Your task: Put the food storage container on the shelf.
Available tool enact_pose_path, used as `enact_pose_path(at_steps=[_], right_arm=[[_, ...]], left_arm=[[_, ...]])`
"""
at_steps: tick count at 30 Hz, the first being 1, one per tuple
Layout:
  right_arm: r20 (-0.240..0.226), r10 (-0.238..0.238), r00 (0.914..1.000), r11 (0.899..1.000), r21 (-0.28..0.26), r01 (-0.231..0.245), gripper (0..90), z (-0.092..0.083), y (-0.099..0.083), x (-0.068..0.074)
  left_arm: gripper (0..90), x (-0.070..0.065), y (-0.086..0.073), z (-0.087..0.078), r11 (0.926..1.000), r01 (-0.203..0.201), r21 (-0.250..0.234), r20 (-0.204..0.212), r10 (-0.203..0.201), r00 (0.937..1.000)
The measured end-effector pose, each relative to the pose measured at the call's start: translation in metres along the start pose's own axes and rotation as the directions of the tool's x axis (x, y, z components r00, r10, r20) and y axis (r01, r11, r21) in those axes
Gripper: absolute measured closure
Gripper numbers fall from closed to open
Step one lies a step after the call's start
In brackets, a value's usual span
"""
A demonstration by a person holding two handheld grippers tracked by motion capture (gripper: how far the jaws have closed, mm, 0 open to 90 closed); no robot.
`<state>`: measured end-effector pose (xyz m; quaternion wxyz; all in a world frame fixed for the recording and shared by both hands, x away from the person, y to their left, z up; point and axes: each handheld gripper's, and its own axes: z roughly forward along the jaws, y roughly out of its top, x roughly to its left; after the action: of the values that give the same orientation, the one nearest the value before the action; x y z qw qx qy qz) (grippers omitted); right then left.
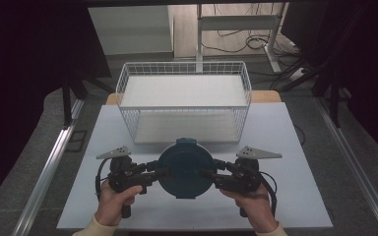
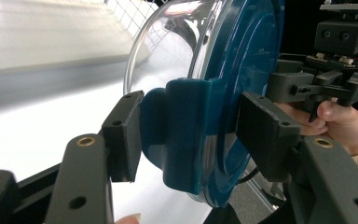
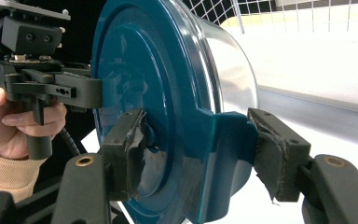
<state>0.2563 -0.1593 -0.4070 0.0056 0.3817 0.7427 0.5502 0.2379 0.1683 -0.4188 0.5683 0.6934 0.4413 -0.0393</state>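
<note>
A round container with a dark teal lid (image 1: 184, 167) and a clear body sits between both grippers, near the table's front edge. My left gripper (image 1: 160, 172) is shut on the teal side clip at the lid's left, and my right gripper (image 1: 209, 173) is shut on the clip at its right. In the left gripper view the left gripper (image 2: 193, 135) clamps the clip, with the lid (image 2: 251, 56) and the clear body (image 2: 168, 42) beyond. In the right gripper view the right gripper (image 3: 203, 158) grips the opposite clip on the lid (image 3: 144, 70). I cannot tell whether the container rests on the table.
A white wire basket (image 1: 184, 109) stands just behind the container, with nothing in it. The white tabletop (image 1: 285, 147) extends to both sides. Dark curtains and metal rails flank the table. The opposite hand-held gripper appears in each gripper view (image 2: 335, 70) (image 3: 42, 88).
</note>
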Motion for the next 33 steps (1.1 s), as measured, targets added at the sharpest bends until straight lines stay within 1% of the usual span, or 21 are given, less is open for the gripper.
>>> enact_pose_path(at_steps=[5,11,16,22,24,25,27,28,30,31,32,33], right_arm=[[0.002,-0.016,0.9999,1.0,-0.002,0.016,39.5,0.003,0.012,-0.002],[0.007,-0.026,0.9996,1.0,0.003,0.026,39.5,0.005,0.028,-0.007],[0.012,-0.032,0.9994,0.999,-0.004,0.032,39.6,0.004,0.042,-0.011],[0.015,-0.042,0.999,0.999,-0.013,0.043,39.6,0.0,0.06,-0.012],[0.014,-0.046,0.9988,0.999,-0.017,0.046,39.6,-0.002,0.065,-0.012],[0.013,-0.047,0.9988,0.999,-0.021,0.047,39.6,-0.003,0.07,-0.012],[0.012,-0.049,0.9987,0.999,-0.022,0.049,39.6,-0.003,0.073,-0.012],[0.012,-0.053,0.9985,0.998,-0.031,0.053,39.6,-0.004,0.079,-0.012],[0.011,-0.055,0.9984,0.998,-0.033,0.056,39.7,-0.004,0.082,-0.012],[0.01,-0.062,0.9981,0.997,-0.04,0.062,39.7,-0.005,0.088,-0.013],[0.009,-0.062,0.998,0.997,-0.042,0.063,39.8,-0.005,0.091,-0.013],[0.007,-0.064,0.998,0.997,-0.044,0.064,39.9,-0.005,0.093,-0.013]], left_arm=[[42.5,0.004,0.01,0.0,1.0,0.001,-0.008,0.007,-0.001,1.0],[42.4,0.009,0.026,0.004,0.9999,-0.001,-0.011,0.015,0.001,0.9999],[42.5,0.009,0.042,0.006,0.9997,-0.02,-0.01,0.017,0.02,0.9996],[42.5,0.004,0.062,0.007,0.9993,-0.033,-0.018,0.021,0.034,0.9992],[42.6,0.002,0.069,0.006,0.9988,-0.043,-0.023,0.017,0.044,0.9989],[42.6,0.002,0.069,0.006,0.9988,-0.043,-0.023,0.017,0.044,0.9989],[42.6,0.0,0.075,0.006,0.9986,-0.047,-0.026,0.016,0.047,0.9988],[42.6,-0.001,0.081,0.005,0.9983,-0.051,-0.029,0.016,0.051,0.9986],[42.6,-0.002,0.084,0.005,0.998,-0.054,-0.032,0.013,0.055,0.9984],[42.6,-0.003,0.089,0.004,0.9974,-0.062,-0.036,0.009,0.062,0.998],[42.7,-0.003,0.089,0.004,0.9974,-0.062,-0.036,0.009,0.062,0.998],[42.7,-0.004,0.095,0.004,0.997,-0.067,-0.038,0.006,0.068,0.9977]])
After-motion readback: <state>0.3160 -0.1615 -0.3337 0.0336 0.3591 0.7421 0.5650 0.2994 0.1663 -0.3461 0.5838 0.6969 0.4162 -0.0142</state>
